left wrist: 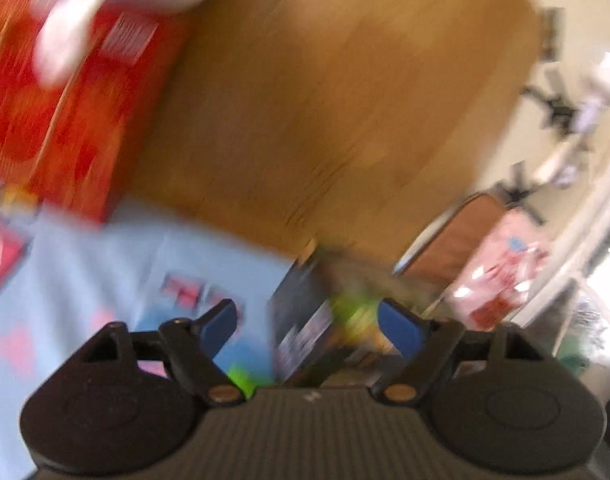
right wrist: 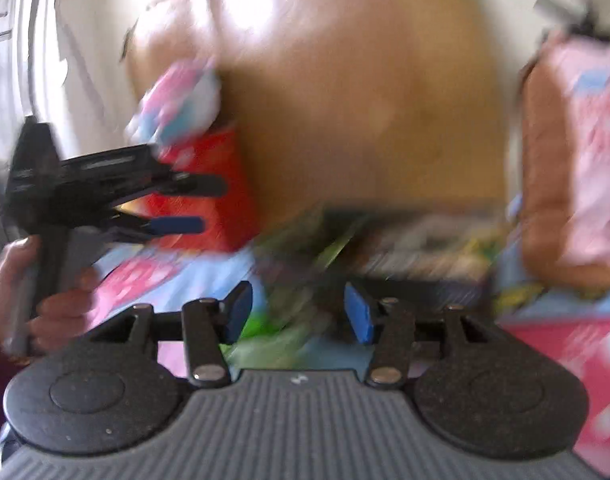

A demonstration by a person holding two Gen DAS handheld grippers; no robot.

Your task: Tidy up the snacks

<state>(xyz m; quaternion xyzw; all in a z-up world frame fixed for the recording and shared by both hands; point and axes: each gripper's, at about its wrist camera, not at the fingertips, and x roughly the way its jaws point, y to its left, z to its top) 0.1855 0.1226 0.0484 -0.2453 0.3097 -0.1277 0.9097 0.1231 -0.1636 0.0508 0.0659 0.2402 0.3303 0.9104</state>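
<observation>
Both views are motion-blurred. My left gripper is open and empty above a light blue snack pack and a dark box with green print. A red snack bag lies at the left on the wooden table. My right gripper is open and empty over the dark box and green wrapping. The left gripper also shows in the right wrist view, open, in front of the red bag.
A brown tray holding a pink snack bag sits at the table's right edge; it shows in the right wrist view too. A pink pack lies at lower right. A white-and-pink bag lies behind the red bag.
</observation>
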